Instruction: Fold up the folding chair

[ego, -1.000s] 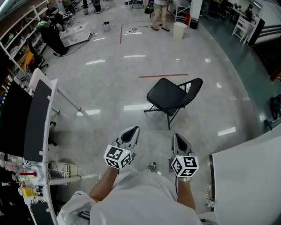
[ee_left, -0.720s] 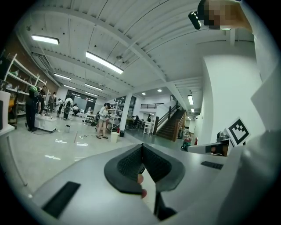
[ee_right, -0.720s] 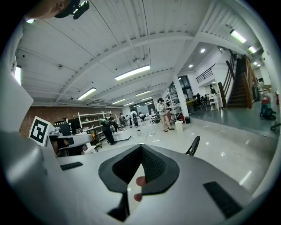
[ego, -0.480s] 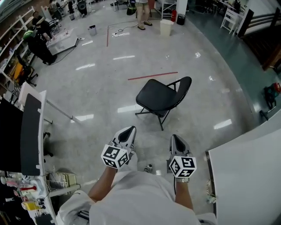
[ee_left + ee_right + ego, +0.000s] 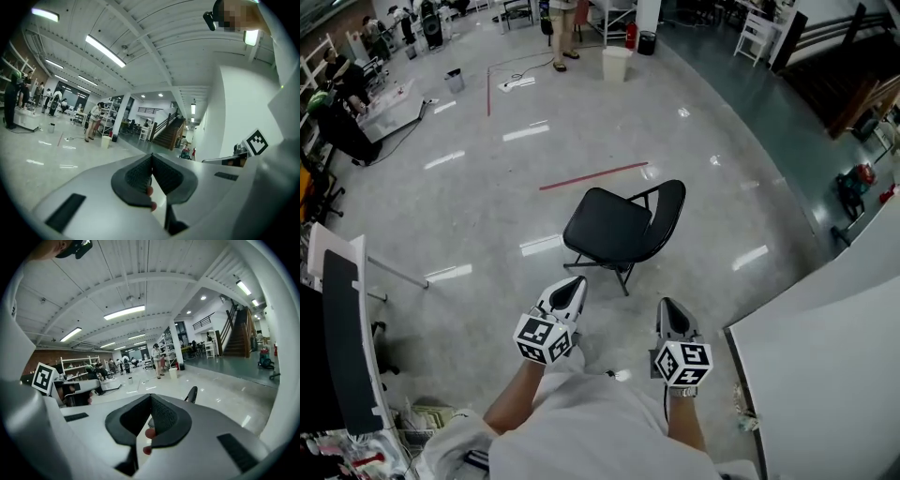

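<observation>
unfolded folding chair (image 5: 614, 228) on floor, left gripper (image 5: 567, 293) closed, right gripper (image 5: 672, 317) closed

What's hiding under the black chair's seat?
Thin black legs stick out below the folding chair onto the shiny floor. The seat covers the floor right beneath it, so anything lying there can't be seen.

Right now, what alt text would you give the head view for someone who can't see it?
A black folding chair stands open on a shiny grey floor, just ahead of a person holding two grippers, seen from above. The left gripper and right gripper are both shut, empty and short of the chair.
</observation>
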A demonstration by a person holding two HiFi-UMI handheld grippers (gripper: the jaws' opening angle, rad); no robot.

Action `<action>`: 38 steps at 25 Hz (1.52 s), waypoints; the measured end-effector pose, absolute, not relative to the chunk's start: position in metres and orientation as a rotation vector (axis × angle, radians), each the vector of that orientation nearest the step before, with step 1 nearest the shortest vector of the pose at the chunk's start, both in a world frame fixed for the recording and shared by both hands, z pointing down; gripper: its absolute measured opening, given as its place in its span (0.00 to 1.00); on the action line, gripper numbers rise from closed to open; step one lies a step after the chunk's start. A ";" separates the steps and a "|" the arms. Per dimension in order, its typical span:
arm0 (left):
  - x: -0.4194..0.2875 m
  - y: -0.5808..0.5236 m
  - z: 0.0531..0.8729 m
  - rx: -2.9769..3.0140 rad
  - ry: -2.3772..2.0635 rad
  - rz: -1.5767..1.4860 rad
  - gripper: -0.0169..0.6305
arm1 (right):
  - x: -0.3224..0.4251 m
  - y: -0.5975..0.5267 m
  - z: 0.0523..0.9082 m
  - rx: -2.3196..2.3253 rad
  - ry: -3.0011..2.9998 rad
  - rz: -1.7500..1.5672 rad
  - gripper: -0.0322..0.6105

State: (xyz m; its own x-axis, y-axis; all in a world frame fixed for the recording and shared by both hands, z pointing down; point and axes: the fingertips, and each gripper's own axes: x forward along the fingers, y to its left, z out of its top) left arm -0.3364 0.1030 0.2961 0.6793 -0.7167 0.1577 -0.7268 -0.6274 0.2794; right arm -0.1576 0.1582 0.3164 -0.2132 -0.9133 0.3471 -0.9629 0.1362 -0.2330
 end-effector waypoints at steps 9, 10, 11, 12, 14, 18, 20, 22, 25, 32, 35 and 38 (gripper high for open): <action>-0.362 -0.003 0.292 2.625 -1.032 0.027 0.04 | -0.194 0.065 0.310 1.950 -2.198 0.598 0.06; -0.366 -0.012 0.292 2.630 -1.027 0.028 0.04 | -0.199 0.056 0.311 1.947 -2.194 0.597 0.06; -0.371 -0.020 0.293 2.631 -1.022 0.029 0.04 | -0.205 0.048 0.312 1.945 -2.192 0.596 0.06; -0.376 -0.027 0.295 2.630 -1.018 0.031 0.04 | -0.210 0.039 0.313 1.945 -2.190 0.595 0.06; -0.387 -0.041 0.299 2.625 -1.013 0.035 0.04 | -0.221 0.024 0.313 1.946 -2.191 0.587 0.06; -0.402 -0.065 0.301 2.618 -1.015 0.033 0.04 | -0.240 0.001 0.315 1.928 -2.192 0.583 0.06; -0.404 -0.073 0.303 2.611 -1.013 0.031 0.04 | -0.243 -0.006 0.319 1.915 -2.181 0.589 0.06; -0.404 -0.077 0.307 2.604 -1.006 0.038 0.04 | -0.242 -0.010 0.323 1.912 -2.168 0.598 0.06; -0.401 -0.086 0.314 2.599 -0.992 0.053 0.04 | -0.240 -0.018 0.327 1.914 -2.156 0.609 0.06; -0.382 -0.105 0.319 2.585 -1.000 0.077 0.04 | -0.218 -0.046 0.343 1.888 -2.149 0.670 0.06; -0.374 -0.121 0.324 2.564 -1.032 0.102 0.04 | -0.208 -0.071 0.345 1.863 -2.172 0.675 0.06; -0.363 -0.142 0.330 2.549 -1.051 0.121 0.04 | -0.196 -0.096 0.350 1.840 -2.184 0.678 0.06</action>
